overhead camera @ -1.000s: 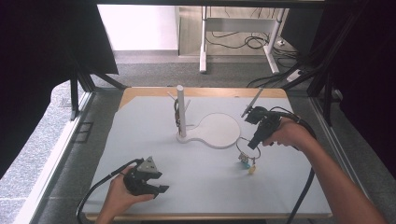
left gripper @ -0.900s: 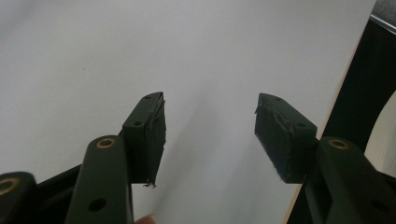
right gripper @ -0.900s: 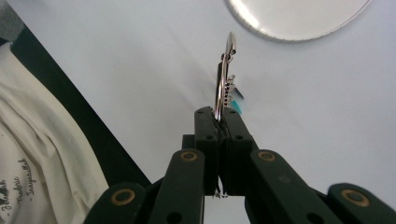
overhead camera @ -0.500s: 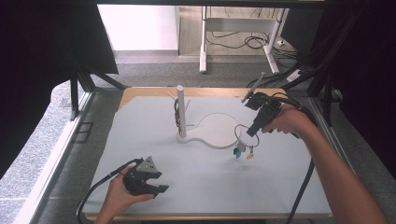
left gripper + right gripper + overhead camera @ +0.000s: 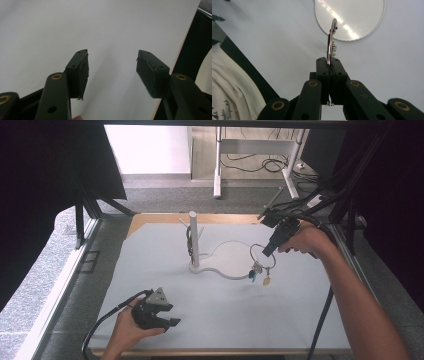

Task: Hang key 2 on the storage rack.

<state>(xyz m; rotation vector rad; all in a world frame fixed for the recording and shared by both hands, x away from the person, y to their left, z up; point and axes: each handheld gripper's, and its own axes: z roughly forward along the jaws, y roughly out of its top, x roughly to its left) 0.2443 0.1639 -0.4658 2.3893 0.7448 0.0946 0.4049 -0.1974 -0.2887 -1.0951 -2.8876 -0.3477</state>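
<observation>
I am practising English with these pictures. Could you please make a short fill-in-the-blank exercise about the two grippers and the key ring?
1. The right gripper is shut on the metal ____.
2. The left gripper has its jaws ____ and holds nothing.
3. The keys hang in the air above the rim of the white stand's round ____.

Missing words: ring; open; base
</observation>
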